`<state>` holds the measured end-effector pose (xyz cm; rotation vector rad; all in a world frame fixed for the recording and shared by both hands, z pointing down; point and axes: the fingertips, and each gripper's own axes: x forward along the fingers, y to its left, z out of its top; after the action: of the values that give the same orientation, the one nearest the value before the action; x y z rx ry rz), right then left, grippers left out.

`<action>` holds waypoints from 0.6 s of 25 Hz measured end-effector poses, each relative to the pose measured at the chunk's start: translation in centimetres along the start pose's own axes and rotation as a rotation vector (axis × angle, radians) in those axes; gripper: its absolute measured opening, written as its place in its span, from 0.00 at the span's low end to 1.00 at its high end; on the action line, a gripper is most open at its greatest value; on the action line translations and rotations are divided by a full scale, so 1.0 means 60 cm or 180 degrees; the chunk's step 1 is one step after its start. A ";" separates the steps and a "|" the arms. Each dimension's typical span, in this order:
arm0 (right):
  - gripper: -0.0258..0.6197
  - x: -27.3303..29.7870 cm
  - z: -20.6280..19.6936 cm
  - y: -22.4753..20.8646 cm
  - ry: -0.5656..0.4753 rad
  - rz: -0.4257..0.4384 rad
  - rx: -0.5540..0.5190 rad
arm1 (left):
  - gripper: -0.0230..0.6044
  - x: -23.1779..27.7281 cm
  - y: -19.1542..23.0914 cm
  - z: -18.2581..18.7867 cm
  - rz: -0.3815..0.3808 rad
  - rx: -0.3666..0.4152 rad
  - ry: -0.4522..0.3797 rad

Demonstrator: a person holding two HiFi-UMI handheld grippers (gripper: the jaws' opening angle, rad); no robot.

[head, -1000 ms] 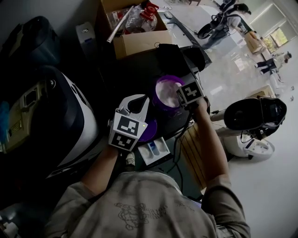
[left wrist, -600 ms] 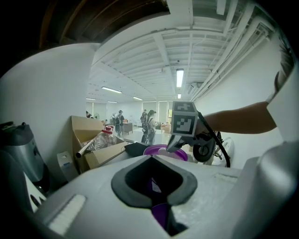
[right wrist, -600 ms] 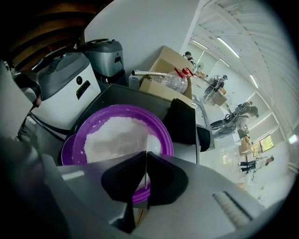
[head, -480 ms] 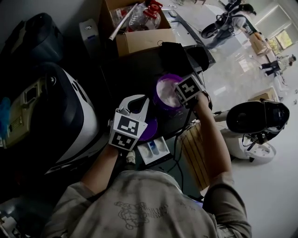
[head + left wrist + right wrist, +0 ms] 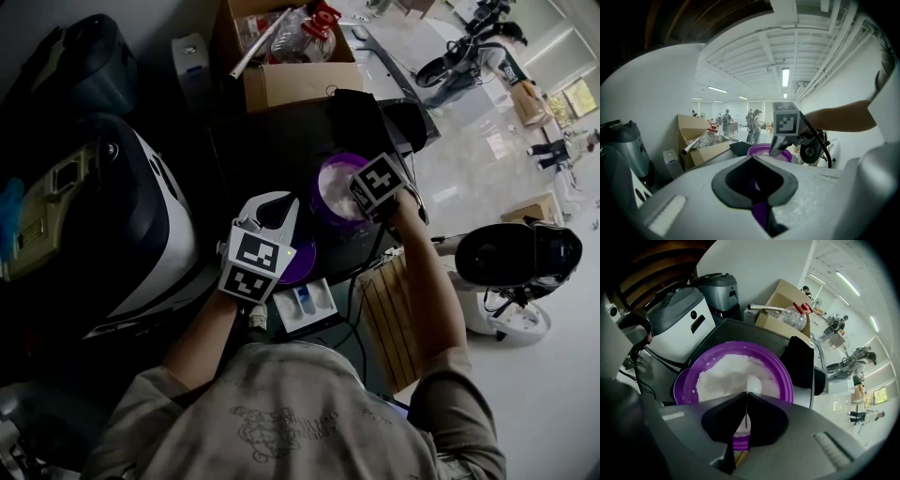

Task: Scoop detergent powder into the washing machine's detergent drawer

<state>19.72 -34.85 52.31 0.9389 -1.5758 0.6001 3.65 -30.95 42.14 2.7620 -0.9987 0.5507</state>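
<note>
Right gripper [image 5: 746, 401]: jaws closed on the thin handle of a white spoon [image 5: 752, 384]. The spoon bowl is down in the detergent powder [image 5: 722, 376], near the middle of the purple tub [image 5: 783, 377]. I can't tell how much is on it.

Left gripper [image 5: 757, 187]: jaws closed on the edge of the purple lid [image 5: 298, 264], held just beside the tub on the person's side.

Detergent drawer [image 5: 305, 302]: pulled open, lower than the tub and nearer the person, just past the lid.

Risks from here:
- The handle is pinched only at the jaw tips. A heaped load could make the spoon pivot and tip out on the lift.
- The path from tub to drawer passes right by the lid and the left gripper. A bump there would drop powder on the dark top under the tub or on the floor. Better to move the lid aside first.
- The drawer compartments look small and sit below the tub's edge. Tipping from too high would likely scatter powder or put it in the wrong slot.
- Dragging the spoon over the tub rim could shift the tub, since nothing is holding it.
</note>
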 end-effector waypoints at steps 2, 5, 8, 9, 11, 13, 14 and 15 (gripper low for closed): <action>0.09 0.003 0.002 0.009 -0.0025 0.0150 0.0039 | 0.04 -0.002 -0.001 -0.002 0.0019 -0.0019 0.0003; 0.09 0.006 0.013 0.028 -0.0145 0.0440 0.0109 | 0.04 -0.005 -0.003 -0.006 0.0037 -0.0027 0.0028; 0.09 0.006 0.026 0.045 -0.0284 0.0694 0.0171 | 0.04 -0.007 -0.005 -0.008 0.0060 -0.0027 0.0035; 0.09 0.006 0.025 0.048 -0.0293 0.0775 0.0222 | 0.04 -0.009 -0.005 -0.008 0.0070 -0.0029 0.0035; 0.09 0.002 0.023 0.052 -0.0334 0.0937 0.0345 | 0.04 -0.012 -0.005 -0.007 0.0091 -0.0034 0.0035; 0.09 -0.004 0.024 0.052 -0.0402 0.1030 0.0486 | 0.04 -0.015 -0.004 -0.007 0.0105 -0.0043 0.0036; 0.09 -0.006 0.022 0.050 -0.0425 0.1047 0.0560 | 0.04 -0.016 -0.005 -0.008 0.0110 -0.0046 0.0038; 0.09 -0.008 0.022 0.050 -0.0453 0.1079 0.0625 | 0.04 -0.017 -0.005 -0.009 0.0115 -0.0046 0.0041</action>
<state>16.53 -34.15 51.87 0.8788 -1.8464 0.9568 2.94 -29.98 42.21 2.7293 -1.0475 0.5633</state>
